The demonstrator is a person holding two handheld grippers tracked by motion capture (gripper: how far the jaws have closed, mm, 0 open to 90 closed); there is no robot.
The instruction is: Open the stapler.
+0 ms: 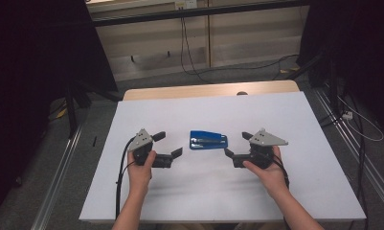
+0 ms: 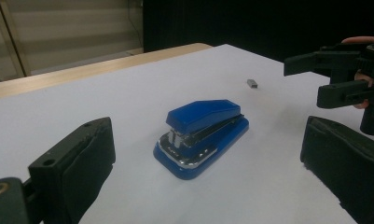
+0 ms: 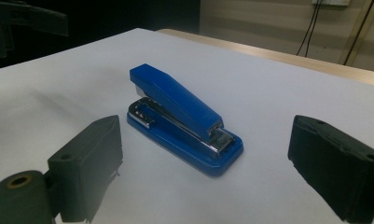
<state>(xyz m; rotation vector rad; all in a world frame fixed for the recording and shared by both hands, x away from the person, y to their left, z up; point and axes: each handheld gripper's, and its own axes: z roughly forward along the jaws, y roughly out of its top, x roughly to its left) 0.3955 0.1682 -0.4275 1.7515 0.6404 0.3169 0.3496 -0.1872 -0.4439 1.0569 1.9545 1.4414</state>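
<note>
The blue stapler (image 1: 208,140) lies near the middle of the bench (image 1: 295,191), between the left tongs (image 1: 167,145) and the right tongs (image 1: 237,144), both wide and empty. The left gripper view shows a small grey piece (image 2: 252,83) beyond it.

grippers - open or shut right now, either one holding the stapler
Left gripper: open, holding nothing, apart from the blue stapler.
Right gripper: open, holding nothing, also clear of the stapler.
</note>
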